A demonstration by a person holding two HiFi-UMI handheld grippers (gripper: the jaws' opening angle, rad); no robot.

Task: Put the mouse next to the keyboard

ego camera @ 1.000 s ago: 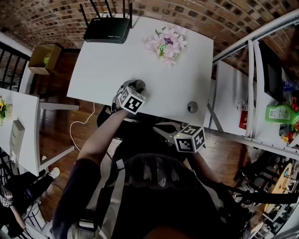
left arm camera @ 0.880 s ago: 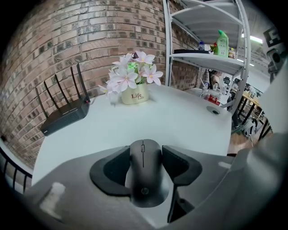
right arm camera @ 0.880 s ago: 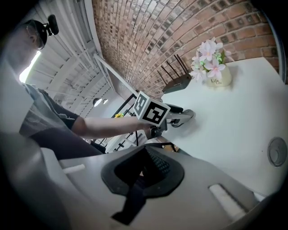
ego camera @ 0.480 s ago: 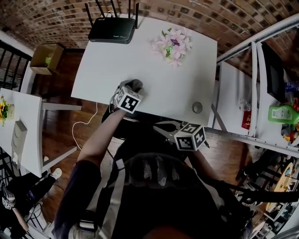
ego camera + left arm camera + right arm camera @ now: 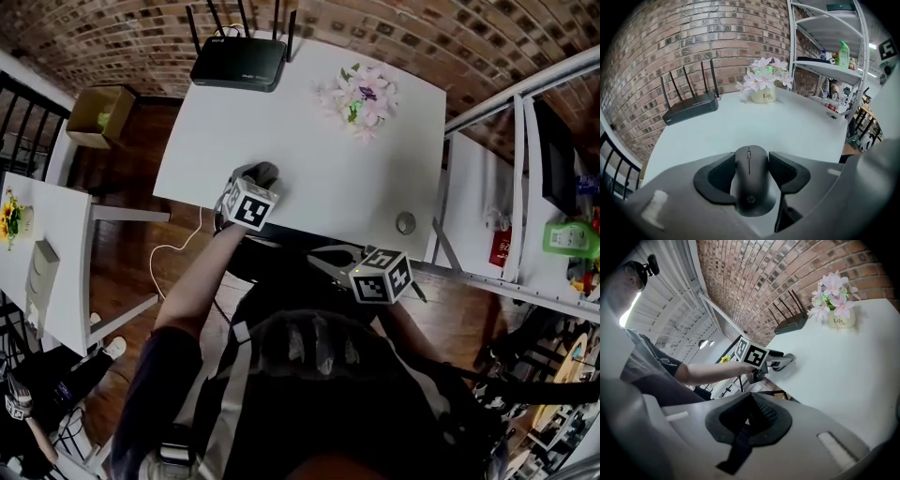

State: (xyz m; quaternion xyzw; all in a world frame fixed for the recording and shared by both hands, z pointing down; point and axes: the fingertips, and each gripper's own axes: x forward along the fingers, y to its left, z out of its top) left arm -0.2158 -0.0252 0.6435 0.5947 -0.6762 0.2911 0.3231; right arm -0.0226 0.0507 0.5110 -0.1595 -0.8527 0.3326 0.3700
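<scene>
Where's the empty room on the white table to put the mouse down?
The widest bare stretch is the middle of the table, between the router and flower pot at the back and the front edge. The left gripper, holding the mouse, is front left; a small round object front right. Only the back is busy.

The head view looks almost straight down from high above the person, so the whole white table [image 5: 309, 159] shows far below. The left tool view sits low and very near, right behind the left tool [image 5: 751, 161], so the mouse [image 5: 751, 187] looks big. It faces across the table to the brick wall [image 5: 661, 37]. The right tool view rides on the right tool [image 5: 751, 404], just off the table's near edge, looking slantwise over it. All three views share the router [image 5: 238, 64] and the flowers [image 5: 361, 97].
</scene>
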